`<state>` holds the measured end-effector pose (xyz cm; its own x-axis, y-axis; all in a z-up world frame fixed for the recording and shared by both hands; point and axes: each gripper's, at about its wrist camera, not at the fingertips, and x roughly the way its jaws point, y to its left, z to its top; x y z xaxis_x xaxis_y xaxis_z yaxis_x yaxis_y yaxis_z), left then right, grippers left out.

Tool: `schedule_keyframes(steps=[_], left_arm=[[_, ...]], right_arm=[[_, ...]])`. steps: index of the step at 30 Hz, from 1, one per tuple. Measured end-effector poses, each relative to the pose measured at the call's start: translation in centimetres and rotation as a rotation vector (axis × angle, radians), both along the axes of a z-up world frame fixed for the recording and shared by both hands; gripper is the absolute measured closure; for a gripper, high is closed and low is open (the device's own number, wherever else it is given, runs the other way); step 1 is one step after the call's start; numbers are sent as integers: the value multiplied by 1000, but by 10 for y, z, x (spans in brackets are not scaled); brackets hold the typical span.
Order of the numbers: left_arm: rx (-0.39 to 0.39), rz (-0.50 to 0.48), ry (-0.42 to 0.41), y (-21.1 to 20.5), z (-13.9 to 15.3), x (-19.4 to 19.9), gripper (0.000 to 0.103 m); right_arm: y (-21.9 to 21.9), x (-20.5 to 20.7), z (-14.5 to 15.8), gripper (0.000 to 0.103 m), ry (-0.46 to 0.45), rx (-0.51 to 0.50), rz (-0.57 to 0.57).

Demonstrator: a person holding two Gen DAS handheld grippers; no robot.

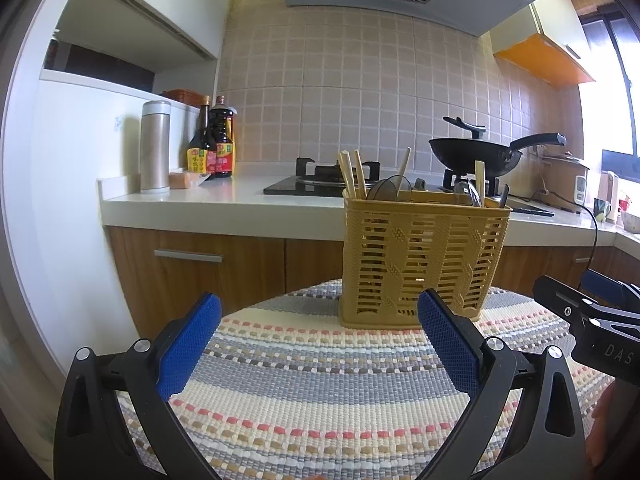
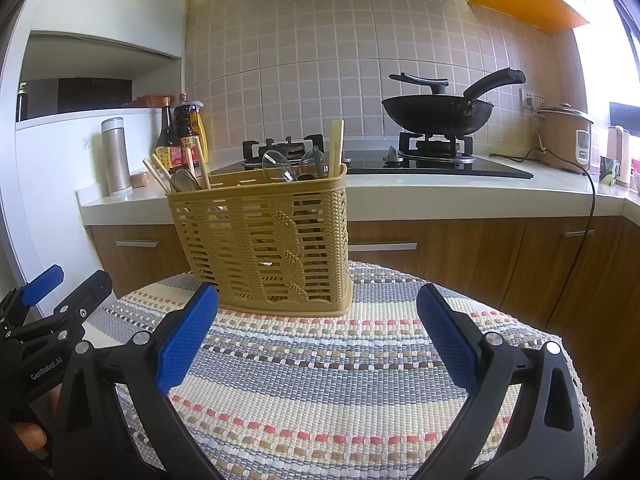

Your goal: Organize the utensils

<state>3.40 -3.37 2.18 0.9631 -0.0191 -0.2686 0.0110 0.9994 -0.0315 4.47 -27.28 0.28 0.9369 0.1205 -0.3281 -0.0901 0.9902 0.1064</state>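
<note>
Yellow utensil basket (image 2: 264,240) stood on the striped mat (image 2: 340,380), chopsticks (image 2: 335,148) and spoons (image 2: 280,166) already upright inside. Left gripper (image 1: 320,340) and right gripper (image 2: 316,336) hovered near the basket, fingers apart, empty. Judgement: approach from above, pinch one handle only.

The left hand-held gripper (image 1: 320,336) fills the bottom of its own view, its two blue pads (image 1: 188,344) wide apart with nothing between them. The right hand-held gripper (image 2: 318,334) looks the same in its view, pads spread and bare. Each one peeks into the other's picture at the side edge. A bit of a finger (image 2: 30,436) shows at lower left.
</note>
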Motion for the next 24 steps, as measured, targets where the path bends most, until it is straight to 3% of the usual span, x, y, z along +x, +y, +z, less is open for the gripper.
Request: schedule_keyframes(steps=[24], left_arm=[[-3, -1, 8, 0, -1, 1, 8]], right_arm=[[0, 2, -1, 8, 9, -7, 9]])
